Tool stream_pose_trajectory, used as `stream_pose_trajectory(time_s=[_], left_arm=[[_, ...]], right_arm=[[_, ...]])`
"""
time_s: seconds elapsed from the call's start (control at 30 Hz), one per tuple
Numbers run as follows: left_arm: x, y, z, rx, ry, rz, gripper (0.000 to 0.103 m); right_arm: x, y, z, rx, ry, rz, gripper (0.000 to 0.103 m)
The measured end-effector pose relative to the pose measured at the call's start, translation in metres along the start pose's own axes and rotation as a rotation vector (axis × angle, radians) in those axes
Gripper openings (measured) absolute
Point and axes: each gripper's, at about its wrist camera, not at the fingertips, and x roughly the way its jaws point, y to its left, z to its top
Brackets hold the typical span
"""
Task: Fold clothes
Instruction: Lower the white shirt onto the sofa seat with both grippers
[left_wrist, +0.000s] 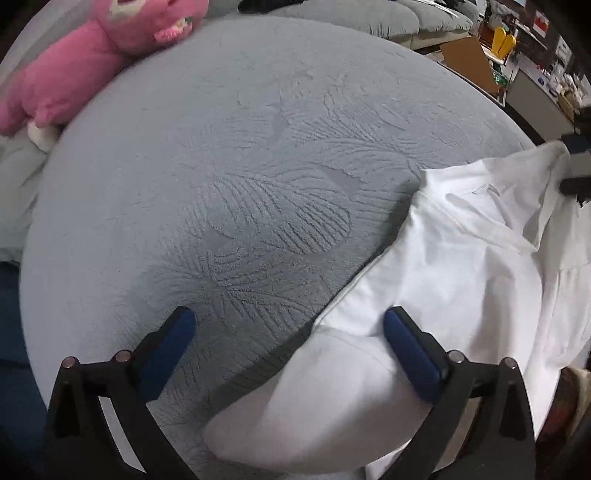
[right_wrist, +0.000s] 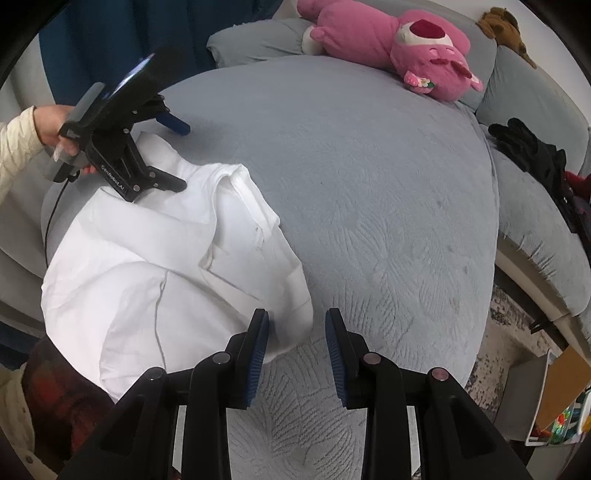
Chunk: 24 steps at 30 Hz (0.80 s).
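White shirt lies crumpled on the near left part of the grey round cushion, partly hanging over its near edge. Collar area faces up, folds loose, one sleeve or hem lobe bulges toward the near side.

Left tongs: spread fully wide, released. One blue pad rests on or just above the shirt fabric, the other pad sits over bare cushion; a lobe of the shirt lies between them but nothing is pinched. From the right wrist view the left tongs sit at the far left end of the shirt, held by a hand in a cream sleeve.

Right tongs: partly parted, nothing gripped. Left pad is just beside the shirt's near right edge, maybe touching it, cannot tell; right pad is over bare cushion.

Cushion cover has an embossed leaf pattern. Pink plush toy lies at the far edge, well apart from the shirt. Black garment is on the grey sofa to the right. Brown plush is at the far right corner. Cardboard box stands beyond the cushion in the left wrist view.
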Motion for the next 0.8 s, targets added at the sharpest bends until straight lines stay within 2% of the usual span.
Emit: stream_pose_trajectory(time_s=[0.13,0.2,0.23,0.27,0.3,0.33,0.37,0.43,0.53,0.57,0.7,0.8], left_arm=[[0.000,-0.004,0.002,-0.040,0.037,0.040,0.102],[-0.004,-0.014,0.003,0.009,0.032,0.073,0.097],[-0.007,-0.021,0.004,0.046,0.026,0.080,0.083],[-0.011,-0.032,0.004,0.095,0.020,0.078,0.066],[-0.014,-0.040,0.003,0.136,0.018,0.074,0.056],[-0.017,-0.049,0.002,0.171,0.018,0.072,0.039],[-0.017,-0.057,0.001,0.202,0.024,0.087,0.035],[-0.014,-0.066,0.004,0.205,0.052,0.121,0.030],[-0.014,-0.061,0.010,0.098,0.089,0.089,0.020],[-0.016,-0.060,0.009,0.074,0.082,0.079,0.016],[-0.027,-0.075,-0.001,0.118,0.012,0.158,0.011],[-0.037,-0.065,-0.003,0.024,-0.023,0.121,0.011]], right_arm=[[0.001,-0.005,-0.002,0.029,-0.003,0.007,0.029],[0.001,-0.006,-0.004,0.038,-0.006,0.010,0.029],[0.001,-0.007,-0.005,0.039,-0.009,0.007,0.029],[0.001,-0.006,-0.006,0.041,-0.009,0.006,0.029],[0.002,-0.007,-0.007,0.041,-0.009,0.008,0.029],[0.002,-0.007,-0.008,0.043,-0.011,0.008,0.029],[0.002,-0.008,-0.009,0.049,-0.014,0.012,0.029],[0.001,-0.010,-0.010,0.066,-0.021,0.020,0.029],[-0.002,-0.013,-0.013,0.088,-0.036,0.026,0.029],[-0.002,-0.013,-0.014,0.091,-0.040,0.026,0.029],[-0.009,-0.018,-0.021,0.108,-0.055,0.028,0.029],[-0.014,-0.022,-0.023,0.122,-0.070,0.015,0.029]])
